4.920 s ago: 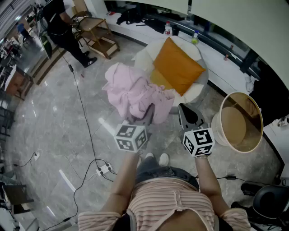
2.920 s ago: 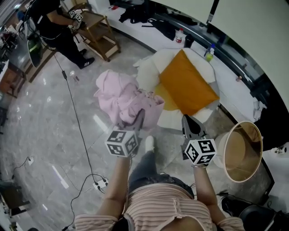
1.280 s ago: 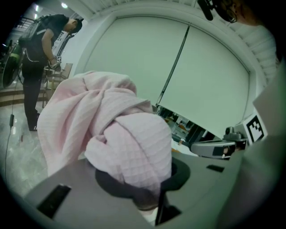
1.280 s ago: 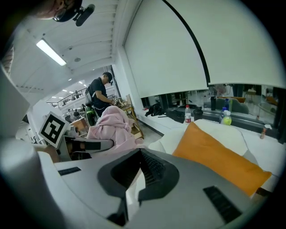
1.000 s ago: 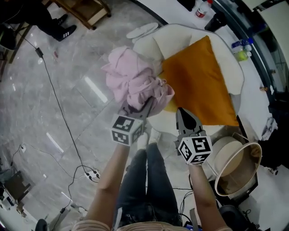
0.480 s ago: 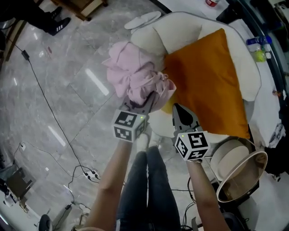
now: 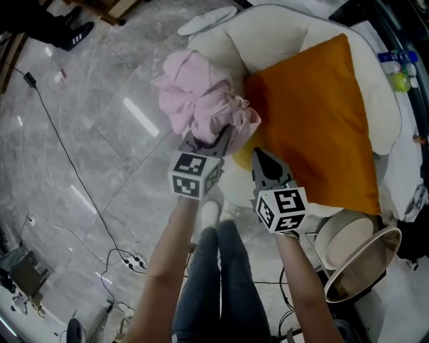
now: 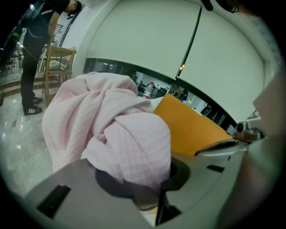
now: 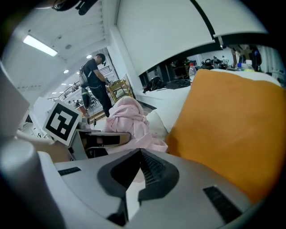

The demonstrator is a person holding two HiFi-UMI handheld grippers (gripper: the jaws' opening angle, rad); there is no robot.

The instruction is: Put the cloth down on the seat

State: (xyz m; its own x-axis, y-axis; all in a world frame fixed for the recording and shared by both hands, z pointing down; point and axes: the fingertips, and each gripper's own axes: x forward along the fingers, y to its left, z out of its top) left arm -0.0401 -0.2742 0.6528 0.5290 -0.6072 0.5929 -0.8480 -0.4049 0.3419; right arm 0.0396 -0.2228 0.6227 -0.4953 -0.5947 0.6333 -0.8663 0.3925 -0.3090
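A bunched pink cloth (image 7: 198, 100) hangs in my left gripper (image 7: 224, 139), whose jaws are shut on a fold of it. In the left gripper view the cloth (image 8: 116, 129) fills the middle, bulging out of the left gripper (image 8: 147, 190). It is held over the front left edge of a cream armchair (image 7: 268, 40), beside the orange cushion (image 7: 315, 114) leaning in the seat. My right gripper (image 7: 259, 157) is shut and empty, just right of the cloth over the seat's front. The right gripper view shows the right gripper (image 9: 140, 154), the cloth (image 9: 129, 116) and the cushion (image 9: 237, 134).
A round wood-rimmed tub (image 7: 362, 258) stands right of the armchair. A black cable (image 7: 67, 134) and a power strip (image 7: 131, 261) lie on the marble floor at left. Slippers (image 7: 204, 20) lie behind the chair. A person (image 9: 96, 80) stands far off by a wooden chair (image 8: 56, 62).
Both grippers have come down closer to the armchair, the left one still holding the cloth. The seat and cushion now sit right under the jaws.
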